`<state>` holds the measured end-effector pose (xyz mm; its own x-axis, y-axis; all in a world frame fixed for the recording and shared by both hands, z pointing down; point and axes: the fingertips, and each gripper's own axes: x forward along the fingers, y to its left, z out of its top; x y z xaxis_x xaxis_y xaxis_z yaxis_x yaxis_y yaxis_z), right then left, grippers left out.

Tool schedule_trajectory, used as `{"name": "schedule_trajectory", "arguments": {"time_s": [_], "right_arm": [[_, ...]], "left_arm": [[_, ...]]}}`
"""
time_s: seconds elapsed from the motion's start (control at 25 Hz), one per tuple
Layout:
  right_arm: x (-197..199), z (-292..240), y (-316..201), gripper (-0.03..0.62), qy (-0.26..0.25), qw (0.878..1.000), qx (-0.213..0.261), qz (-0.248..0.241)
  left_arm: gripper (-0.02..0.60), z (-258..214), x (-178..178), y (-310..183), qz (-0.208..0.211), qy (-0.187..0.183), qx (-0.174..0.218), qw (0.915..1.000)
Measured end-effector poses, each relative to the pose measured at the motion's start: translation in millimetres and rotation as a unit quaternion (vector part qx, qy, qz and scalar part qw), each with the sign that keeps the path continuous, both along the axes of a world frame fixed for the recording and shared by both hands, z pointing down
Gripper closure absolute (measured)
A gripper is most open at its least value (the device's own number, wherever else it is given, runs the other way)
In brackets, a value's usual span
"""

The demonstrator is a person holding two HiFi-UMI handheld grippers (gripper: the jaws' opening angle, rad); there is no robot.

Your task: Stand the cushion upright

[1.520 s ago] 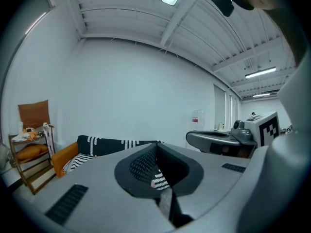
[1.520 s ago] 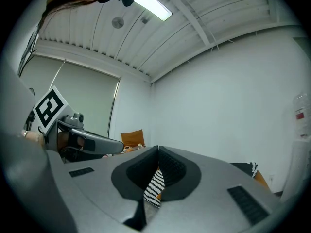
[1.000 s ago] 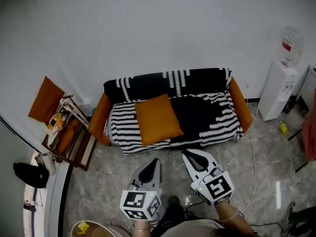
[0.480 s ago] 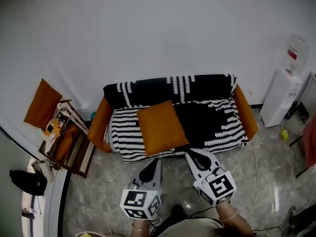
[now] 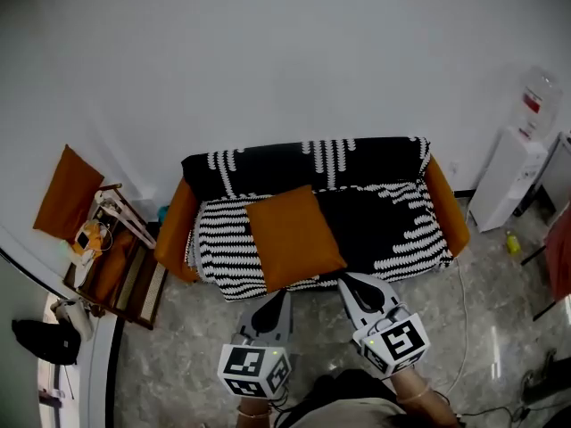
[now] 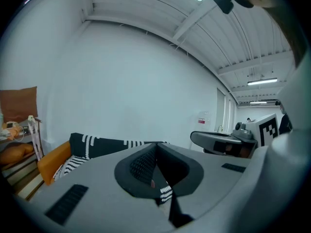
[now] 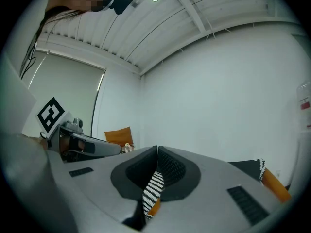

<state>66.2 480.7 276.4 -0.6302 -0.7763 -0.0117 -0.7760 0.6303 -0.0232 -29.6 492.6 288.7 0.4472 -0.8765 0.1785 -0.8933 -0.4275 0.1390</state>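
In the head view the orange cushion (image 5: 294,237) lies flat on the seat of a sofa (image 5: 397,239) draped with a black-and-white patterned throw. My left gripper (image 5: 279,294) is just short of the sofa's front edge, below the cushion's near corner, its jaws shut on nothing. To its right, my right gripper (image 5: 347,281) is also shut and empty, its tip at the sofa's front edge. Neither touches the cushion. The left gripper view shows its jaws (image 6: 156,144) pressed together with the sofa back (image 6: 97,145) beyond. In the right gripper view the jaws (image 7: 157,149) likewise meet.
A wooden rack (image 5: 120,255) with small items stands left of the sofa, a second orange cushion (image 5: 67,193) leaning on the wall behind it. A white water dispenser (image 5: 513,175) stands at the right. A black bag (image 5: 40,341) and a white cable (image 5: 457,301) lie on the marble floor.
Both grippers have come forward toward the sofa, and the sofa now sits nearer in the head view. The cushion has not moved; both grippers stayed shut.
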Motion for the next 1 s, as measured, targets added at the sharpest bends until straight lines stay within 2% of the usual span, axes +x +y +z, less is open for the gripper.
{"name": "schedule_trajectory", "arguments": {"time_s": [0.4, 1.0], "right_arm": [[2.3, 18.1, -61.5, 0.588, 0.005, 1.000, -0.011, 0.011], [18.2, 39.7, -234.6, 0.588, 0.027, 0.999, -0.034, -0.013]], "left_arm": [[0.563, 20.3, -4.9, -59.1, 0.002, 0.003, -0.017, 0.9998], [0.561, 43.7, 1.9, -224.2, -0.009, 0.012, -0.026, 0.9995]]}}
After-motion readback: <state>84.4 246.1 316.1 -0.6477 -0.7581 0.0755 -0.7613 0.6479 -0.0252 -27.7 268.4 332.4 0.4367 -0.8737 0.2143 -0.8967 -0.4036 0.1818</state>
